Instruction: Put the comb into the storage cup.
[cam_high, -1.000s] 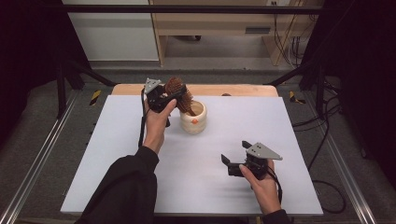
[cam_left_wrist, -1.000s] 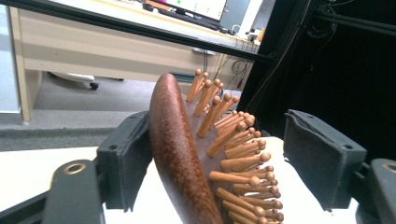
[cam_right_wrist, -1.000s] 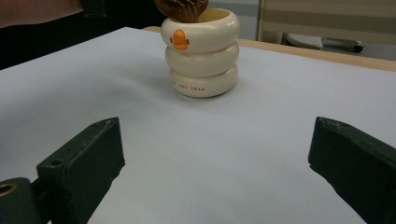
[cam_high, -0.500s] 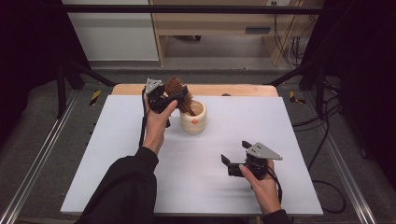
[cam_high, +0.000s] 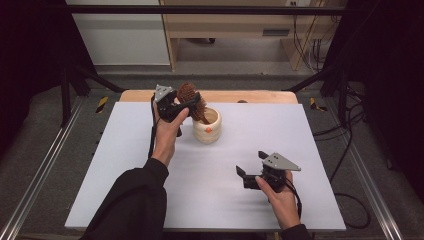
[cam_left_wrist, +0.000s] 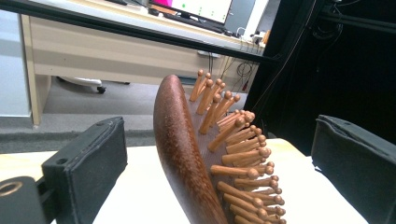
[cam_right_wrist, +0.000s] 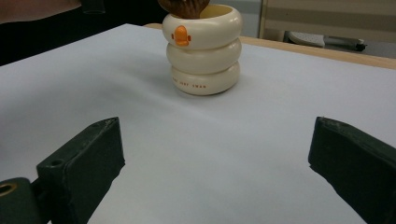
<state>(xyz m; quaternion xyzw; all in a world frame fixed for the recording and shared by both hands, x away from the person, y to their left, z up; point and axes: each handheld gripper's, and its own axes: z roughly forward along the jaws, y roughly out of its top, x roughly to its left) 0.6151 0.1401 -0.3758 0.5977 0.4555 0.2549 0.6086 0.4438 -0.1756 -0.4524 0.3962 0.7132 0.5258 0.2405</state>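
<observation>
A brown wooden hairbrush (cam_high: 187, 91) stands handle-down in a cream ringed cup (cam_high: 207, 127) at the back of the white table. Its pegged head (cam_left_wrist: 187, 154) rises between the jaws of my left gripper (cam_high: 186, 104). Those jaws have just been opening and now stand open, with a gap on each side of the brush. My right gripper (cam_high: 243, 178) rests low on the table at the front right, open with nothing between its jaws. It faces the cup (cam_right_wrist: 203, 49), which bears an orange mark.
The white table top (cam_high: 125, 165) has a wooden strip along its far edge. Metal rails run down both sides. Behind the table stand a wooden desk and loose cables on the floor.
The left jaws stand wider around the brush head than before, and the brush leans in the cup on its own. Both hands have kept their places.
</observation>
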